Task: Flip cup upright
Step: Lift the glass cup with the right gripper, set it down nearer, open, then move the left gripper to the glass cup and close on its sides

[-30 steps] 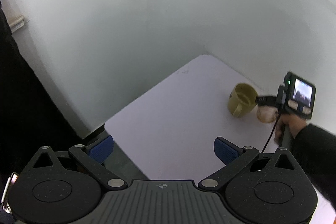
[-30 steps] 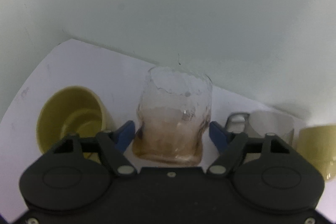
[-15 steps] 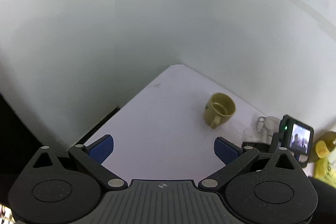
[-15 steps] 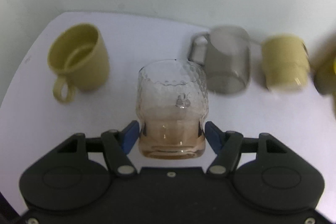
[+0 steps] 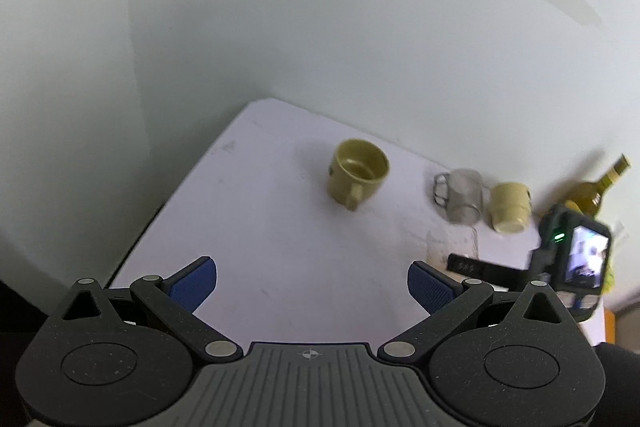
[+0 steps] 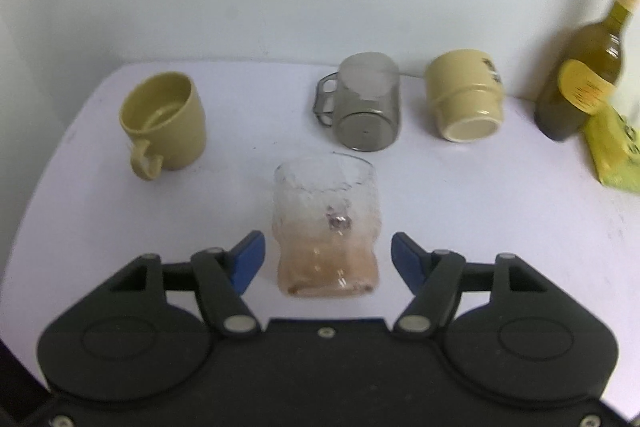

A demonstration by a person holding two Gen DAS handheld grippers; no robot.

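Glass point(image 6: 326, 223) stands upright on counter point(image 6: 480, 227) between the spread, non-contacting pads of the released right gripper point(image 6: 327, 259). Left gripper point(image 5: 312, 281) released.

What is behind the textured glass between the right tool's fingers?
Behind the textured glass a grey mug lies on its side; the glass blurs the table directly behind it.

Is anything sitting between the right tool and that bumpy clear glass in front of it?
Nothing visible does. The textured glass stands upright on the table, right between the right tool's open blue pads, with small gaps on both sides. The grey mug and cream cup lie farther back, behind it.
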